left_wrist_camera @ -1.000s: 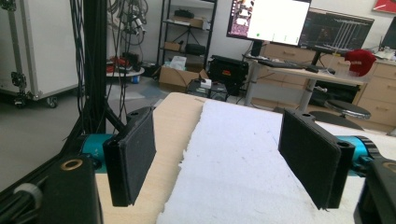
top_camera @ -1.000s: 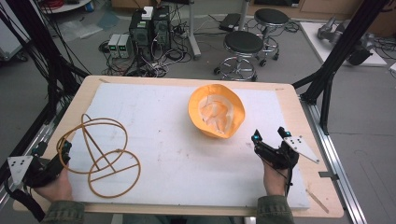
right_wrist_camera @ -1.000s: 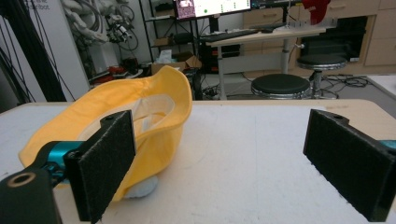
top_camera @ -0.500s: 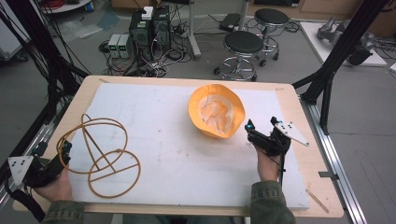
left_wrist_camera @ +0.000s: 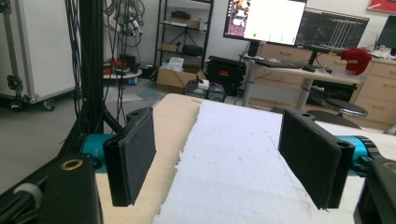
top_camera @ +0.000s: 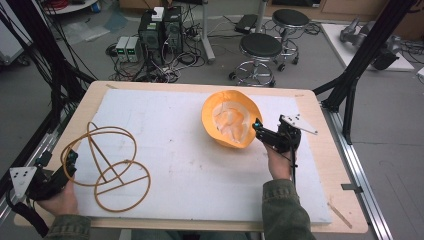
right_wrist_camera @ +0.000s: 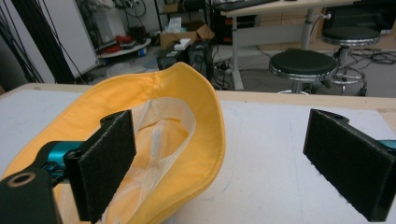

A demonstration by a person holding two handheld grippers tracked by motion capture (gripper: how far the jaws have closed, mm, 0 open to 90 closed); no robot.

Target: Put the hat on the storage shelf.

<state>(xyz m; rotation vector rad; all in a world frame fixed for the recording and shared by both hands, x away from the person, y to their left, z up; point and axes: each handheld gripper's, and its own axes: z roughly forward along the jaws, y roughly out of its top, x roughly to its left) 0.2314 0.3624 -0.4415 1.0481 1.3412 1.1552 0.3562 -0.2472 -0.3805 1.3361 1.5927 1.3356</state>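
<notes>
High view: a wooden tabletop covered by a white foam sheet. Yellow hat lying upside down right of centre, pale lining facing up. Tan wire frame of hoops standing on the sheet's left part. Left tool held low at the near left corner, just beside the wire frame, whether touching it hard to tell. Right tool at the hat's right rim, its tip at or over the brim. Two black stools and cabled electronics on the floor beyond the far edge.

Left gripper view: left tool with jaws wide apart, nothing between them; torn edge of the foam sheet and bare wood running forward between the pads.

Right gripper view: right tool with jaws spread wide. Left pad inside the upturned hat over the lining, yellow brim rising between the two pads, right pad over bare sheet, well apart from the brim. Not clamped on anything.
</notes>
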